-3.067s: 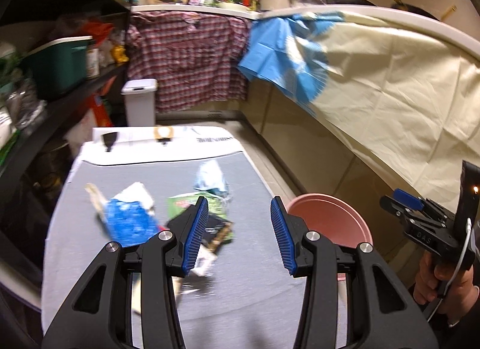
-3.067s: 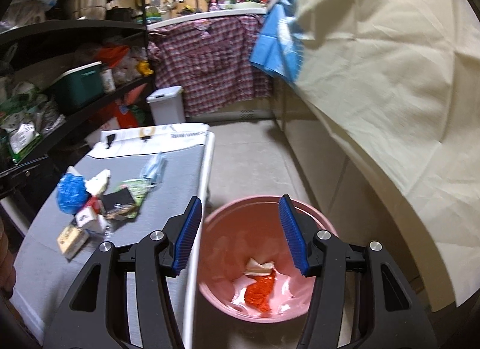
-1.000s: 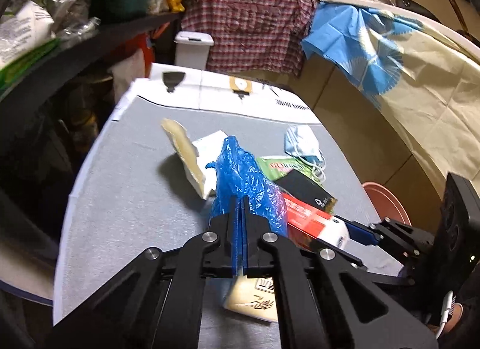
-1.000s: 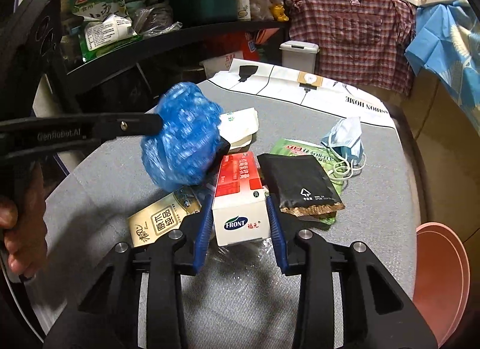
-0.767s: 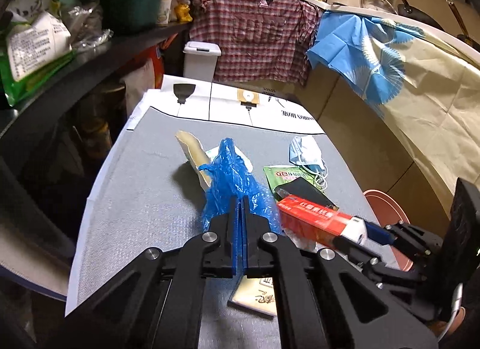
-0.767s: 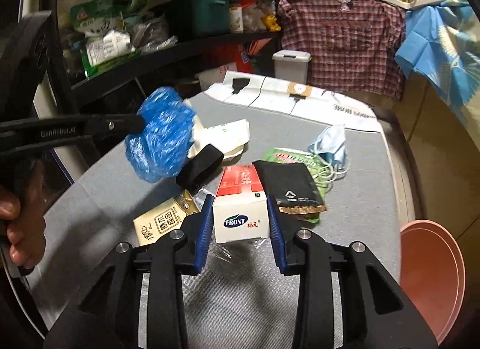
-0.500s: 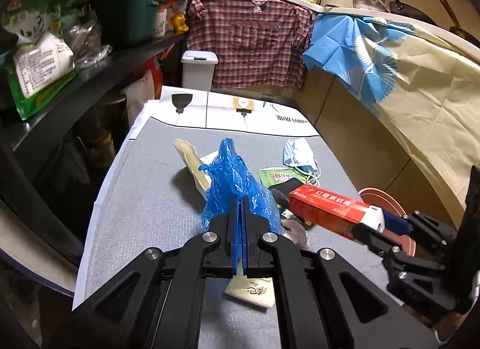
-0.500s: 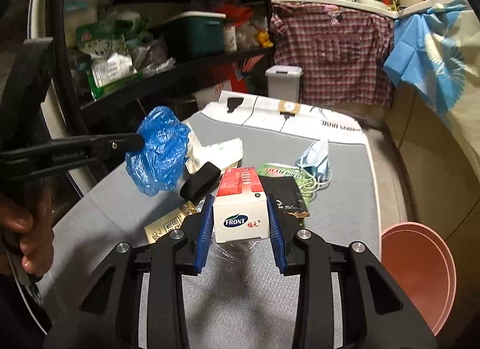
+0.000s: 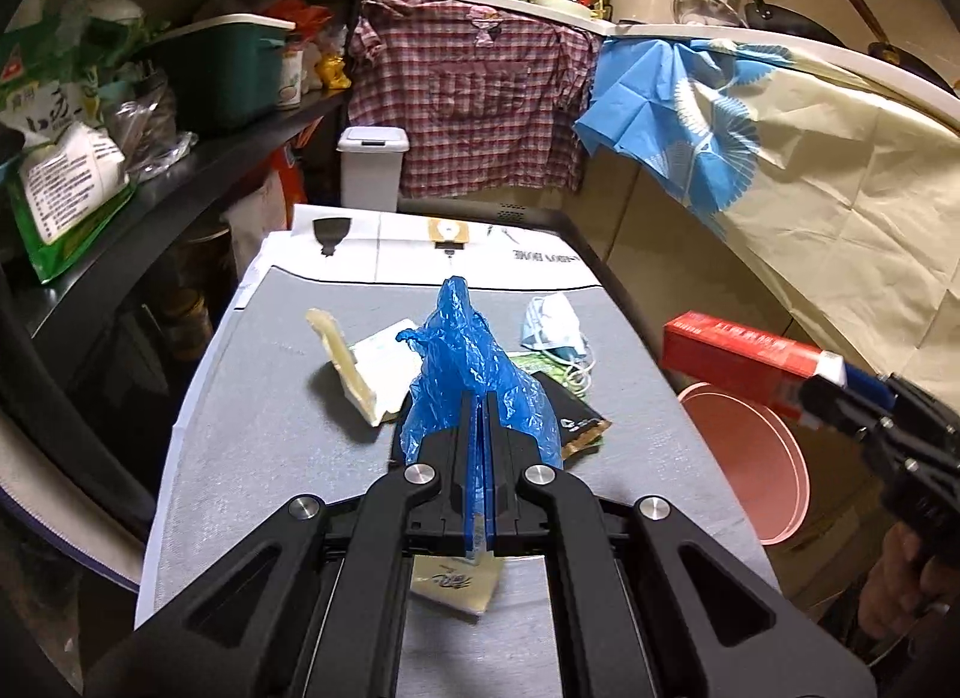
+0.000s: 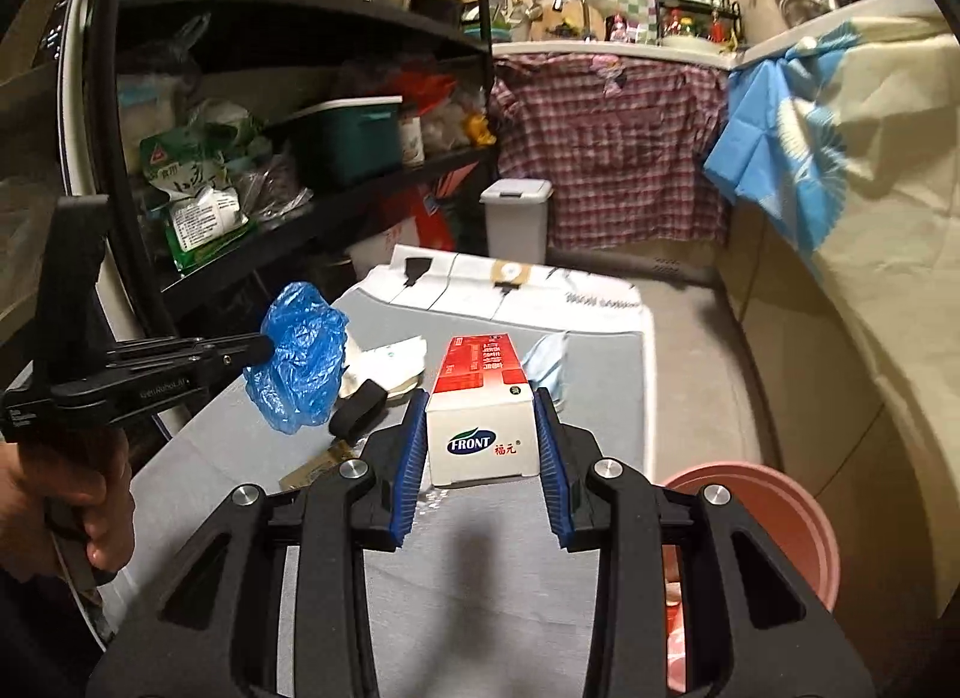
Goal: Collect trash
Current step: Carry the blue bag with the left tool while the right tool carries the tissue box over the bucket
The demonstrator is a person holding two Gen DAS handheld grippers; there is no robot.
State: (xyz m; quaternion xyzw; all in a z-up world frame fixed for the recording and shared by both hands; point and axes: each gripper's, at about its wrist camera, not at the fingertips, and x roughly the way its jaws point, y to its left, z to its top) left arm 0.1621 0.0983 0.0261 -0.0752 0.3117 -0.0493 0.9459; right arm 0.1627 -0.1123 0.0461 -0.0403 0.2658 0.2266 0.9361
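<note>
My left gripper [image 9: 479,404] is shut on a crumpled blue plastic bag [image 9: 465,350] and holds it above the grey table [image 9: 264,416]; the bag also shows in the right wrist view [image 10: 303,353]. My right gripper [image 10: 479,416] is shut on a red and white carton [image 10: 483,398] marked FRONT, lifted off the table; the carton also shows in the left wrist view [image 9: 744,356], above the pink bucket [image 9: 756,458]. On the table lie a face mask [image 9: 552,326], a black packet [image 9: 570,416], a white wrapper [image 9: 384,362] and a yellowish carton [image 9: 453,584].
The pink bucket [image 10: 774,518] stands on the floor right of the table. Dark shelves [image 10: 288,170] with bags and a green bin line the left side. A small white trash bin [image 9: 372,170] stands beyond the table's far end. A cloth-draped counter [image 9: 810,170] runs along the right.
Both grippers have risen with their loads. The right gripper has carried the red carton right, toward the pink bucket. The blue bag hangs higher above the table.
</note>
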